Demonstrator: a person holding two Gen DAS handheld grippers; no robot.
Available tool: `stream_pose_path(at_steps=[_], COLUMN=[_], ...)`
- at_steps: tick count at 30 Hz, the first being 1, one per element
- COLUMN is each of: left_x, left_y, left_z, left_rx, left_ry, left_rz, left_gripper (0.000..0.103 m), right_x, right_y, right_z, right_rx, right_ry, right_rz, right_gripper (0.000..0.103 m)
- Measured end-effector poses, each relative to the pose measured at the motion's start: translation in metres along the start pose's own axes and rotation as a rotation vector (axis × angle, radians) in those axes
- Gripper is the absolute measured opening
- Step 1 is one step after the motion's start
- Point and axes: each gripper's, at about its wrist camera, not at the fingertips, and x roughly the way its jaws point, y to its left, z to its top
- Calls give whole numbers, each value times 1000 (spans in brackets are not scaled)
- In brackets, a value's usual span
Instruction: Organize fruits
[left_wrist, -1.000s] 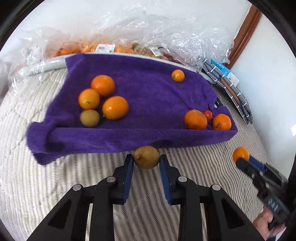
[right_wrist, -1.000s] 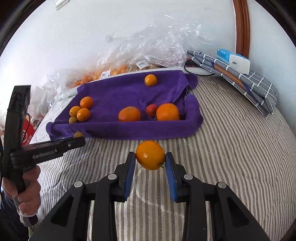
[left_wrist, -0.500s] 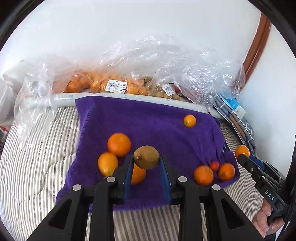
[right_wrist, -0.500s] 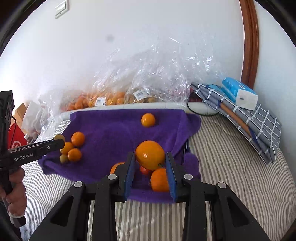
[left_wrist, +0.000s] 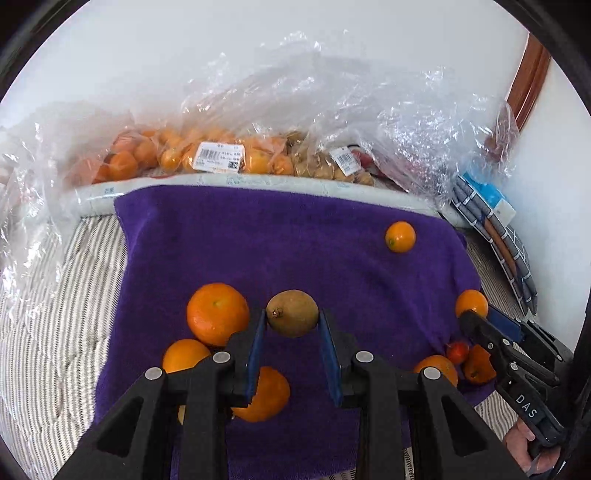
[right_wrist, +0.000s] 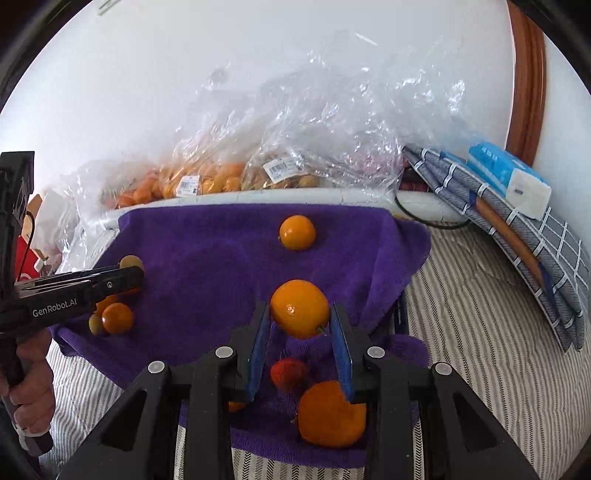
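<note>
Striped bedding (right_wrist: 472, 332) carries a purple terry towel (left_wrist: 295, 240). Left gripper (left_wrist: 292, 325) jaws clamp a brown oval kiwi (left_wrist: 292, 313) above the towel, a large orange mandarin (left_wrist: 217, 313) at its 9 o'clock. Right gripper (right_wrist: 300, 325) jaws clamp a round orange citrus fruit (right_wrist: 299, 308); a small red fruit (right_wrist: 288, 373) lies at its 6 o'clock.

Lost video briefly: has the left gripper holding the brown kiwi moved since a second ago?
Yes. The left gripper, shut on the brown kiwi, has advanced from the striped bedding to over the purple towel, toward the wall.
</note>
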Motion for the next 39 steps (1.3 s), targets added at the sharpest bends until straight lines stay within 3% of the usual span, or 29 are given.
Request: stream_pose_path(at_steps=[10, 20, 25, 28, 35, 39], left_x=[12, -2, -35, -61, -126, -160], left_y=[4, 8, 8, 8, -4, -20], left_z=[-3, -11, -18, -27, -58, -78], left_rx=[-16, -49, -37, -25, -8, 56], left_ry=[46, 48, 18, -19, -78, -97], left_rz=[-16, -20, 11, 23, 67, 91], left_gripper=[28, 28, 32, 41, 54, 60], right_x=[14, 9, -24, -52, -119, -154], right_y=[-1, 5, 8, 16, 33, 42], right_z=[-7, -6, -5, -7, -25, -37], right_rx=[9, -25, 11, 17, 29, 26], right_ry=[41, 47, 6, -15, 5, 15], right_rz=[20, 16, -5, -15, -27, -57], right_gripper=[33, 37, 51, 60, 61, 61])
